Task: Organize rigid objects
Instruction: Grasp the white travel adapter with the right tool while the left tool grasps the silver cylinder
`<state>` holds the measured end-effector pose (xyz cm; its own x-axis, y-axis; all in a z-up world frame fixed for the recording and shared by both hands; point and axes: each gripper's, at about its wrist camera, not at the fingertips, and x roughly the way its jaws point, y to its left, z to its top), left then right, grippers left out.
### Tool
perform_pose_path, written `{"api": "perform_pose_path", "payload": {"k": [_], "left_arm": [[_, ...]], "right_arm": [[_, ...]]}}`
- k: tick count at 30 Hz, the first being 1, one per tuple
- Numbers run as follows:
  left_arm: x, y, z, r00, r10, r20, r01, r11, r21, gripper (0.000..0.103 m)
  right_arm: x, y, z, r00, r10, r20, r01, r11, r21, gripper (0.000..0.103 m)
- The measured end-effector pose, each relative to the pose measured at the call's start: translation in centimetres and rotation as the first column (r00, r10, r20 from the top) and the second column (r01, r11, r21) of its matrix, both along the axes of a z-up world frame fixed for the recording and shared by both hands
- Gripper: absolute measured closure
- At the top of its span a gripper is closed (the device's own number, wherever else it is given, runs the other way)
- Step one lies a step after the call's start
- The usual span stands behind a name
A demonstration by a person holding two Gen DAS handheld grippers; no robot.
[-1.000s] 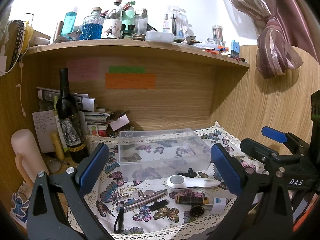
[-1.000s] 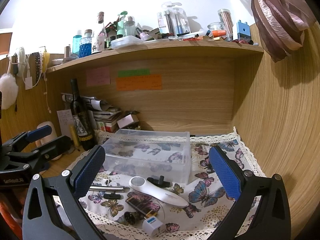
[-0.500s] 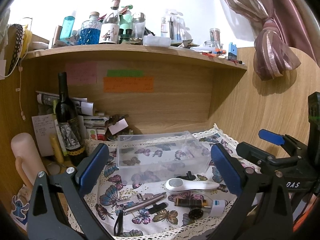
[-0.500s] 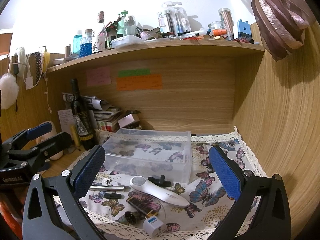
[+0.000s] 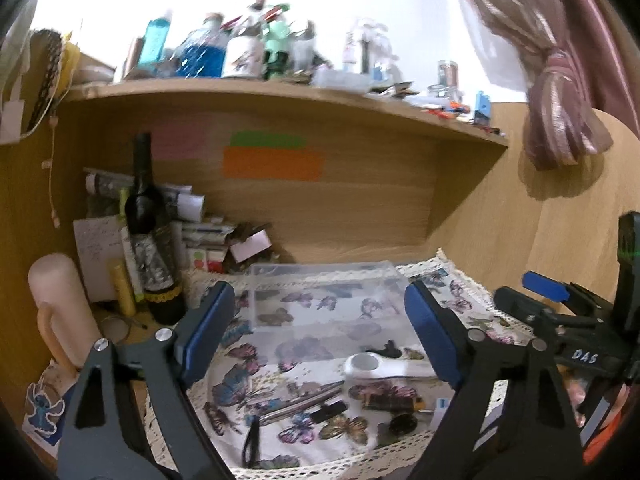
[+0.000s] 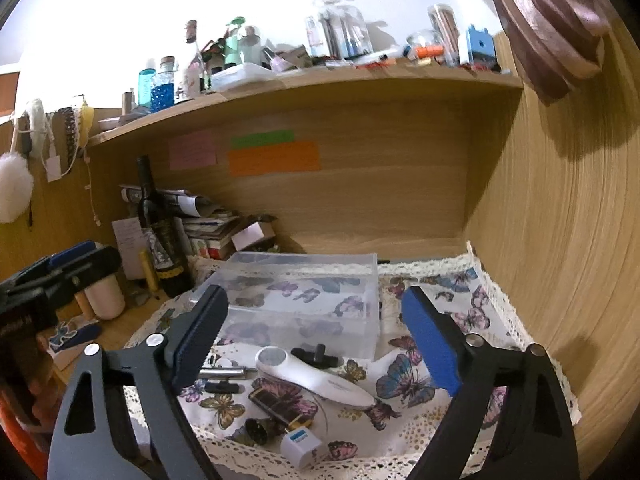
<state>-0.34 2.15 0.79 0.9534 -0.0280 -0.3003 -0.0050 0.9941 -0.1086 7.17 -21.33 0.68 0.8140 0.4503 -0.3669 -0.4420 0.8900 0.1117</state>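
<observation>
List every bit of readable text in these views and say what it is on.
"DAS": white lettering on the right tool's body, seen from the left wrist.
Sticky notes on the back panel: writing too blurred.
Wine bottle label and white charger label: unreadable.

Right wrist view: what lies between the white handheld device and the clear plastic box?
A small black T-shaped piece lies on the cloth between the white device and the clear box; the right wrist view shows it best.

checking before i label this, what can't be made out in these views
- Writing on the sticky notes: too small in the right wrist view, blurred in the left.
- White handheld device: handle end hidden by the left tool finger.
- Shelf bottles: motion-blurred, left wrist view.
</observation>
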Motion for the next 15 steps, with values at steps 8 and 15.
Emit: {"api": "perform_pose_path", "payload": {"k": [8,15], "left_arm": [[1.4,3.0,-5.3,0.976,0.078,-0.206,-0.074,0.997,0.026,0.036],[2.3,3.5,-10.3,0.928,0.032,-0.372,-0.031,0.999,0.009,0.048]], "right_arm": [[0.6,-0.3,-3.3,0.994,0.007,-0.108,-0.013,0.999,-0.052,0.030],[0.6,0.1,-7.4,0.971,0.039,-0.236,-0.060,0.995,-0.085,0.030]]}}
